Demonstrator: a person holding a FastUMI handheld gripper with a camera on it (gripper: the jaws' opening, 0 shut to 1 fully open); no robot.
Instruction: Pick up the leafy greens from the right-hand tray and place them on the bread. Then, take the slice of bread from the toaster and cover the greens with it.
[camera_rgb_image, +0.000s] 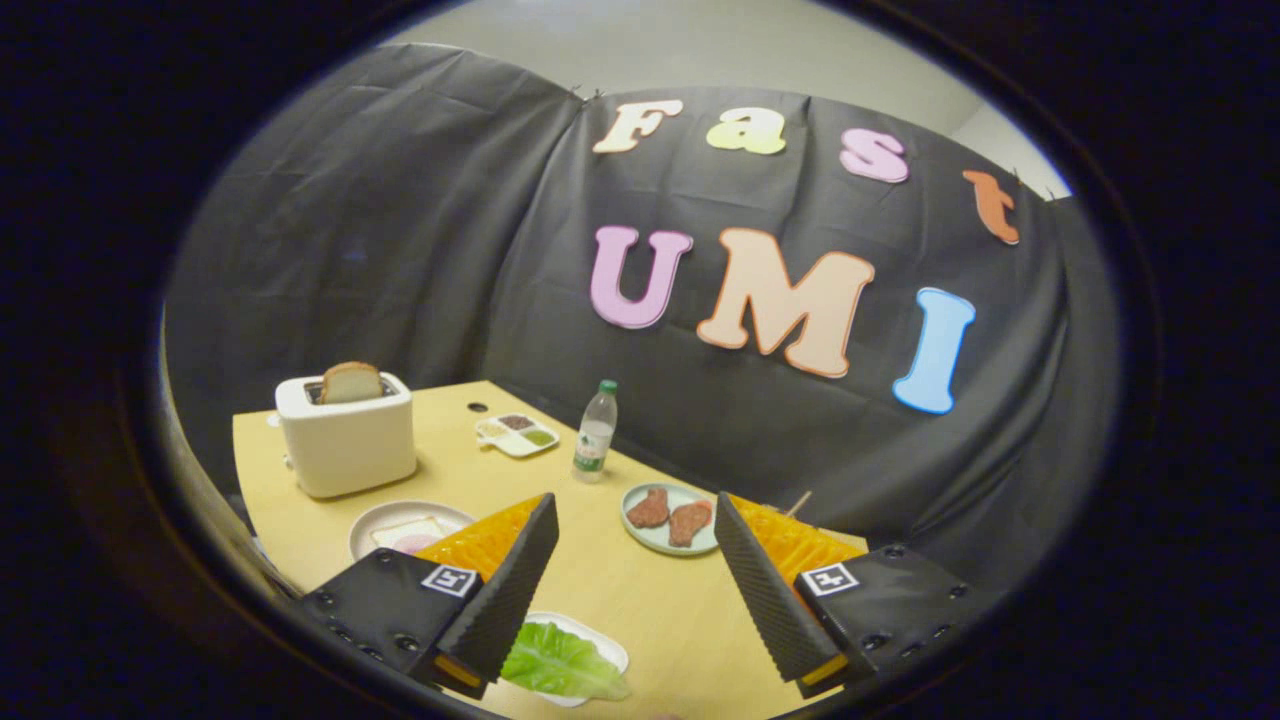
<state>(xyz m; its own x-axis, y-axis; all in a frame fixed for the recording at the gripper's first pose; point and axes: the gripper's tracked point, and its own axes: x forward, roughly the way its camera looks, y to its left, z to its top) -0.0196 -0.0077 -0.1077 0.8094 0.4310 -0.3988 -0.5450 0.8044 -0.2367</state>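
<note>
I see the lettuce leaf (562, 663) lying flat on a small white tray (603, 640), low between my fingers and closer to the left one, whose tip overlaps the leaf's near-left end. Its long axis runs from that finger out toward the right, with the broader ruffled end pointing right and slightly toward me.

My claw (632, 510) is spread wide, fingers well apart and holding nothing. Bare wooden table (640, 590) shows in the gap between them. I cannot tell whether the left finger actually touches the leaf or just hangs above it.

Beyond the left finger sits a white plate (372, 525) with a slice of bread (408, 533) on it, topped by something pink I can't make out clearly. Farther back on that side stands a white toaster (345, 440) with a brown slice of toast (351, 383) sticking upright out of its slot.

Just ahead of the gap, near the right finger, a pale green plate (640, 535) carries two reddish pieces of meat (670, 515). Behind it stands a clear water bottle (595, 432) with a green cap, upright, and left of that a small divided dish (516, 436) with bits in its compartments.
</note>
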